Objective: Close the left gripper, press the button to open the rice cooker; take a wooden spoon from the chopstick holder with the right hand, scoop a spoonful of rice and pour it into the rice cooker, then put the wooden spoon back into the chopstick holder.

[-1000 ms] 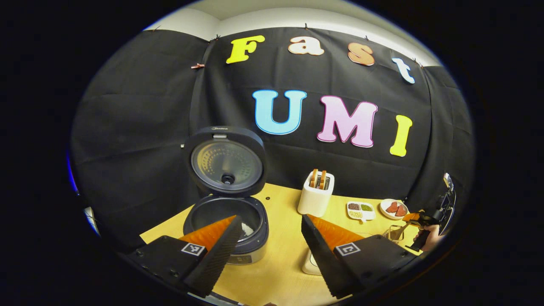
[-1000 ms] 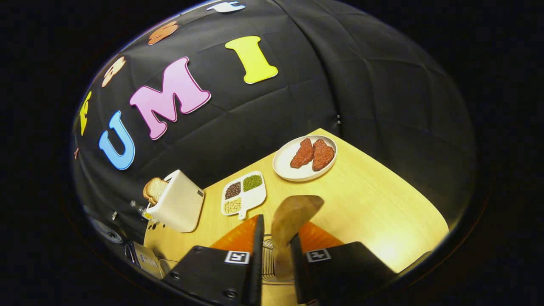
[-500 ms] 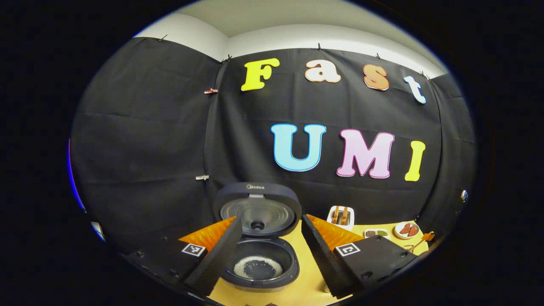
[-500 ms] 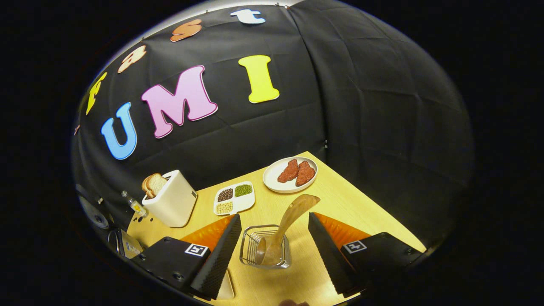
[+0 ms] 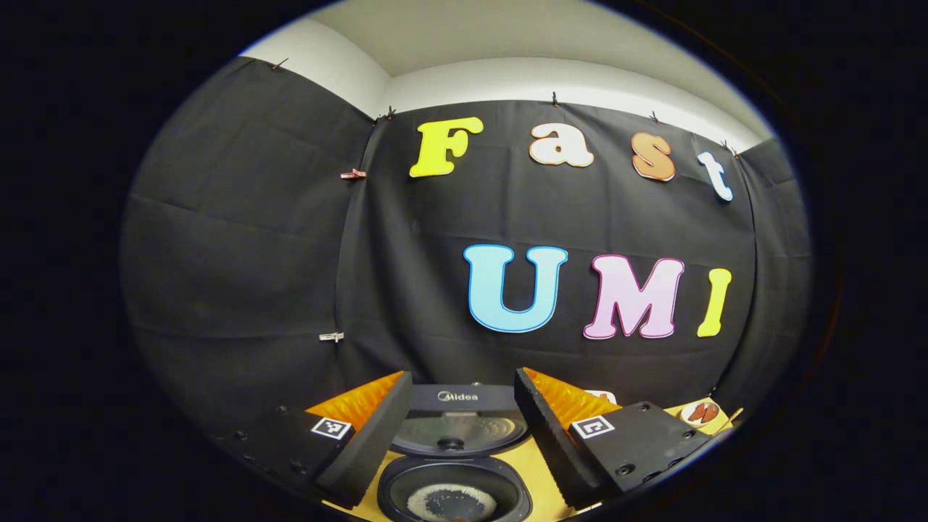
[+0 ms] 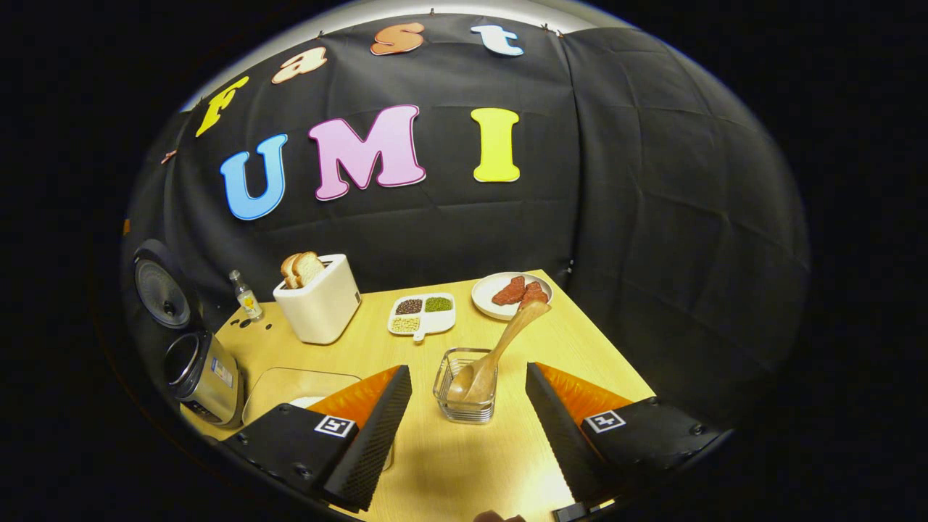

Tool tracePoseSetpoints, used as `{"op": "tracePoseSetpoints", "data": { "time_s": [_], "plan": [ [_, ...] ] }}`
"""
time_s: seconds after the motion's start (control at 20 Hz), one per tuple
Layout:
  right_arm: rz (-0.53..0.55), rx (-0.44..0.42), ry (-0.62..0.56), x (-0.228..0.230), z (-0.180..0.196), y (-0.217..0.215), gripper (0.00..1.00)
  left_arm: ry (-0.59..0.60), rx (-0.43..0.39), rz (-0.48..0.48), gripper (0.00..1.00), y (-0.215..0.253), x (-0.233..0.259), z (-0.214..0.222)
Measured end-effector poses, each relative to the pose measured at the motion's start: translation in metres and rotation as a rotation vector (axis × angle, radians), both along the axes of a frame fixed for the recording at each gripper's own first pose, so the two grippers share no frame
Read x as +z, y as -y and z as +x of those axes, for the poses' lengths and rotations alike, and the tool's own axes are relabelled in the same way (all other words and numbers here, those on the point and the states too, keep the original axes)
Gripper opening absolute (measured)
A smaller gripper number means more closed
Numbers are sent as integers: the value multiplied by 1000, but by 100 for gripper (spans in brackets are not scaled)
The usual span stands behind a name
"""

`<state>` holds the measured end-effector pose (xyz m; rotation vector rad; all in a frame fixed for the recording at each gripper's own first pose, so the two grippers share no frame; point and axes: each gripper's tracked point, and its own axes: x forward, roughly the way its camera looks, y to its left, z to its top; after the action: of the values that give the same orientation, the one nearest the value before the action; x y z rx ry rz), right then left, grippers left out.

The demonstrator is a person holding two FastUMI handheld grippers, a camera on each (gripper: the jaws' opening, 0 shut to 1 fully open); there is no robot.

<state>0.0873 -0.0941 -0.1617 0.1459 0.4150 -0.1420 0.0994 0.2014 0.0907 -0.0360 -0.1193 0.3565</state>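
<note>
Left gripper view: left tongs [image 5: 464, 424] spread wide, released, nothing held or touched. Rice cooker [image 5: 453, 493] framed between the two fingers, lid up, white rice [image 5: 451, 502] lying in the pot bottom.

Right gripper view, placed relative to the chopstick holder [image 6: 466, 395]: rice cooker far left at the tabletop [image 6: 449, 478] edge, lid raised. Small bottle [image 6: 246, 296] and white toaster [image 6: 319, 301] with bread, left and behind. Divided dish [image 6: 423, 315] of beans directly behind. Wooden spoon [image 6: 500, 348] standing in the holder, leaning right, upper end near the plate [image 6: 487, 290] of meat behind. Right tongs [image 6: 467, 424] wide apart, released, fingers flanking the holder without contact.
</note>
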Motion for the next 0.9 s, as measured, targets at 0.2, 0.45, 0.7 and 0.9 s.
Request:
{"op": "tracePoseSetpoints", "data": {
  "time_s": [0.2,0.45,0.7,0.9],
  "plan": [
    [-13,11,7,8,-16,-15,99,-18,-15,17,94,-19,-3,35],
    [-31,-10,10,10,-30,-12,99,-42,-43,47,94,-32,-5,72],
    [-12,-42,-2,4,-35,-4,99,-152,-16,21,94,-42,-32,84],
    [-3,-29,-11,-2,-35,-6,99,-254,-26,2,96,-26,-51,72]
  ]
}}
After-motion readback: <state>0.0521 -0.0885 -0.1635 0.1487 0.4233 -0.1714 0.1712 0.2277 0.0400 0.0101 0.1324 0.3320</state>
